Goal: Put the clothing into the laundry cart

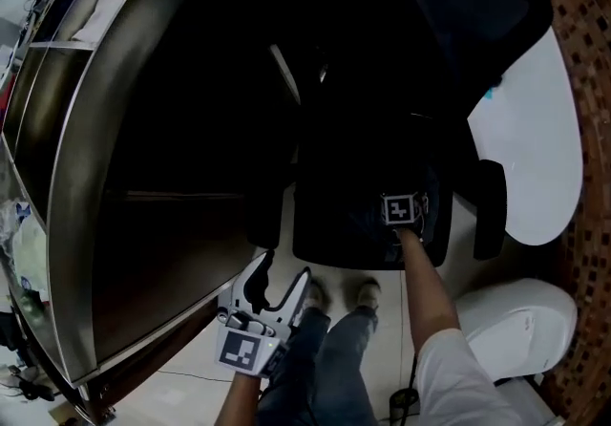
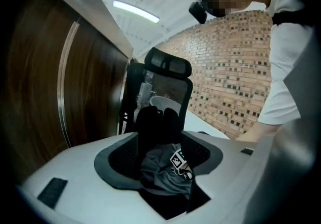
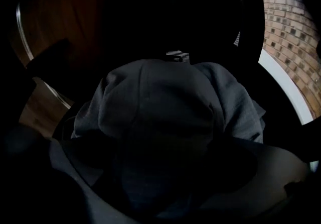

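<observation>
Now R gripper (image 1: 402, 204) clamps clothing (image 3: 165, 112) on chair (image 2: 168, 67); L gripper (image 1: 281, 278) agape.

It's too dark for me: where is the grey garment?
The grey garment lies on the black chair's seat, mid left gripper view, under the right gripper.

chair (image 1: 334, 223): centre of the head view, straight ahead of the person's feet (image 1: 339, 295).
cabinet (image 1: 143, 176): left of the chair, just beside it.
table (image 1: 535, 147): right of the chair; brick wall (image 1: 587, 32) behind it.
rounded object (image 1: 520, 329): on the floor, right of the feet, below the table's edge.
garment (image 2: 160, 170): on the chair seat, bunched up.
right gripper (image 2: 180, 165): on the garment, cloth between its jaws.
left gripper (image 1: 286, 266): low at the chair's front left corner, near the feet, jaws apart, pointing at the seat.
</observation>
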A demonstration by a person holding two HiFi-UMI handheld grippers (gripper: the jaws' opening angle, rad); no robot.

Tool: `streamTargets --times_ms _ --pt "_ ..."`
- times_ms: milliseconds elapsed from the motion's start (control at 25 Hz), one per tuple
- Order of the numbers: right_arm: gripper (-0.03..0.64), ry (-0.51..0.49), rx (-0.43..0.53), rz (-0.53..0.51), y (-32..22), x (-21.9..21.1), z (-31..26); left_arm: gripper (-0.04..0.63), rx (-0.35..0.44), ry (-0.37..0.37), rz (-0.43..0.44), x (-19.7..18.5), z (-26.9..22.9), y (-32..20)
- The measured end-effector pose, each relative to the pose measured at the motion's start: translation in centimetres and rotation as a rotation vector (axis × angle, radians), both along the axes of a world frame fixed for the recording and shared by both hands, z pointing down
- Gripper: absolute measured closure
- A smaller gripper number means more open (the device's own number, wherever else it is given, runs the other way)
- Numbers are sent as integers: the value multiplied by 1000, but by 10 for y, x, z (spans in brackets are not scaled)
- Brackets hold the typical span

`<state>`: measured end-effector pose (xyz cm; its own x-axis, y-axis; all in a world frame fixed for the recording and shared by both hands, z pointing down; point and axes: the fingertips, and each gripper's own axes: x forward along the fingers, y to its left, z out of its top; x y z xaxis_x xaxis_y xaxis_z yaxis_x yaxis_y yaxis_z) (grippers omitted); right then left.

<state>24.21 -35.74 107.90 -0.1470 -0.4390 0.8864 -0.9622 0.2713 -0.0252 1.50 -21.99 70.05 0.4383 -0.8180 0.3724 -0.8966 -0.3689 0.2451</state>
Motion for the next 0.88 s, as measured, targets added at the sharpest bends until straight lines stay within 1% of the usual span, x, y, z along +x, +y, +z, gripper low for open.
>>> streamTargets --times_ms 120,160,240,320,440,520,600,640,720,800,880 --pt "-21 4 14 18 -16 -5 12 328 -18 -21 13 -8 12 -2" --pt "-23 9 0 19 -20 -6 16 328 -23 -27 14 -11 14 -2" --pt "-23 27 -61 24 -21 -6 22 328 -23 -36 12 -16 16 -2" --pt "-5 31 -108 31 -20 -4 25 328 -17 -39 3 -22 15 0" --pt "61 38 -107 35 -19 4 17 328 -10 -37 -10 -28 9 6" --pt "180 29 -86 54 -20 11 5 338 -13 -34 -11 -29 4 13" --pt "268 -28 -102 76 -16 12 2 341 -15 -29 -13 -30 1 18" --pt "308 -69 -132 88 -10 12 6 341 -16 -26 -15 -31 0 21" --pt "377 -178 -174 131 2 9 10 339 -17 -15 -24 -33 -1 25" --pt "394 -302 -136 187 2 7 -6 341 -19 -4 -26 -32 -2 29" --pt "403 -410 -54 197 -6 2 -32 340 -20 1 -13 -30 -1 30"
